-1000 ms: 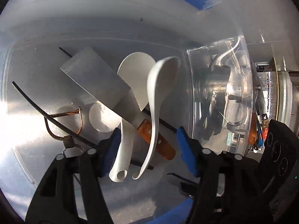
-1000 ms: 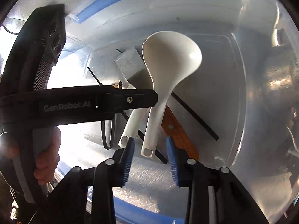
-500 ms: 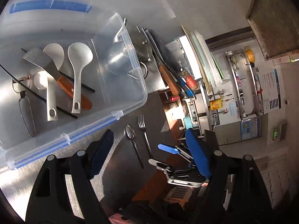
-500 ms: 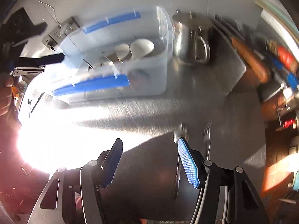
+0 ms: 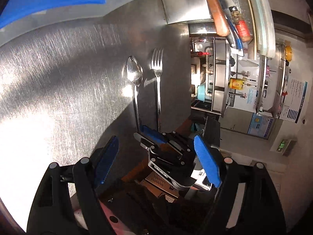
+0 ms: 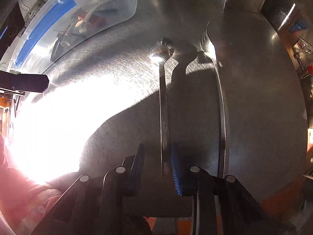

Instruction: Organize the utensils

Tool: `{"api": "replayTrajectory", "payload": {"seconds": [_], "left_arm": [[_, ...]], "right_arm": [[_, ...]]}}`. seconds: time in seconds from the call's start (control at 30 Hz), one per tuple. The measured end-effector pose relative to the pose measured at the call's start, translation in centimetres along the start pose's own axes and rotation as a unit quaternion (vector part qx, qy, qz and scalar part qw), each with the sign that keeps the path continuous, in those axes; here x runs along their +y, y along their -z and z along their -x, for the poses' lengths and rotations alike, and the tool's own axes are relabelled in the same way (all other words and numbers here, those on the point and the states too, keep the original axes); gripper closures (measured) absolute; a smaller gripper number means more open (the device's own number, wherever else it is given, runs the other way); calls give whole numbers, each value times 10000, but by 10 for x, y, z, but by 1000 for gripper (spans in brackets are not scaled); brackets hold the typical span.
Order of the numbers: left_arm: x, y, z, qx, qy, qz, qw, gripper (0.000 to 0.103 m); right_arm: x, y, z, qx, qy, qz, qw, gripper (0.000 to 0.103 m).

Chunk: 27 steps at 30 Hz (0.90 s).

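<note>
Steel spoon point(image 6: 163, 105) handle lies between closing right claw point(image 6: 156, 168).

Spoon point(image 5: 134, 74) left of fork point(image 5: 157, 64)

One metal spoon point(image 6: 163, 90) and one fork point(image 6: 214, 74) lie at the frame's centre. One clear bin point(image 6: 58, 13) sits upper left, holding two white ladles point(image 6: 93, 7). Two grippers appear, the left gripper point(image 5: 156, 160) and the right gripper point(image 6: 158, 164).

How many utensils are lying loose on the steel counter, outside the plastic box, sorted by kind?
Metal spoons: 1
Metal forks: 1
Total: 2
</note>
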<state>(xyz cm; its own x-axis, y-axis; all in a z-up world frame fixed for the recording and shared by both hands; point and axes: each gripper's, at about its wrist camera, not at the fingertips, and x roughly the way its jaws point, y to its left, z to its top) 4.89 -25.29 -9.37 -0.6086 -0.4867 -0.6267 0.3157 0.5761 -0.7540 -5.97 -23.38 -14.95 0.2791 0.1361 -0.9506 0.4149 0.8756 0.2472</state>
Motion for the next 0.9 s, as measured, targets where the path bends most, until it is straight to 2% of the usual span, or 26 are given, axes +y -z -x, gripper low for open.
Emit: {"api": "replayTrajectory", "payload": {"seconds": [0.13, 0.17, 0.23, 0.3, 0.33, 0.37, 0.47, 0.5, 0.57, 0.63, 0.77, 0.9], "left_arm": [[10, -14, -32, 150, -219, 400, 9988, 27], [13, -16, -41, 183, -296, 486, 9982, 27], [16, -22, -56, 266, -415, 599, 9970, 27], [17, -25, -70, 342, -539, 663, 9958, 27], [17, -27, -76, 373, -593, 661, 9953, 27], [17, -28, -81, 384, -672, 701, 9945, 27], [14, -30, -81, 266, -747, 741, 9941, 27], [13, -31, -78, 196, -836, 695, 9939, 27], [9, -31, -70, 95, -964, 614, 9934, 27], [10, -30, -62, 57, -957, 647, 9933, 27], [15, -30, -43, -157, -784, 744, 9940, 27], [23, -28, -32, -215, -737, 789, 9939, 27]], "right_arm": [[-20, 10, -2, 78, -726, -308, 9969, 93], [-24, 13, -2, 105, -1021, -414, 9939, 93], [-32, 19, 1, 141, -1620, -571, 9850, 102], [-37, 25, 7, 116, -2083, -620, 9760, 102], [-38, 27, 10, 76, -1936, -568, 9794, 102], [-39, 29, 12, 33, -1607, -523, 9856, 102], [-47, 32, 13, 44, -1499, -656, 9865, 95], [-48, 33, 16, -7, -1415, -698, 9875, 77], [-44, 37, 23, -176, -1437, -711, 9869, 58], [-27, 37, 26, -248, -1295, -482, 9901, 58], [6, 38, 16, -227, -417, -80, 9988, 58], [21, 39, -8, 29, -55, 113, 9999, 62]]}}
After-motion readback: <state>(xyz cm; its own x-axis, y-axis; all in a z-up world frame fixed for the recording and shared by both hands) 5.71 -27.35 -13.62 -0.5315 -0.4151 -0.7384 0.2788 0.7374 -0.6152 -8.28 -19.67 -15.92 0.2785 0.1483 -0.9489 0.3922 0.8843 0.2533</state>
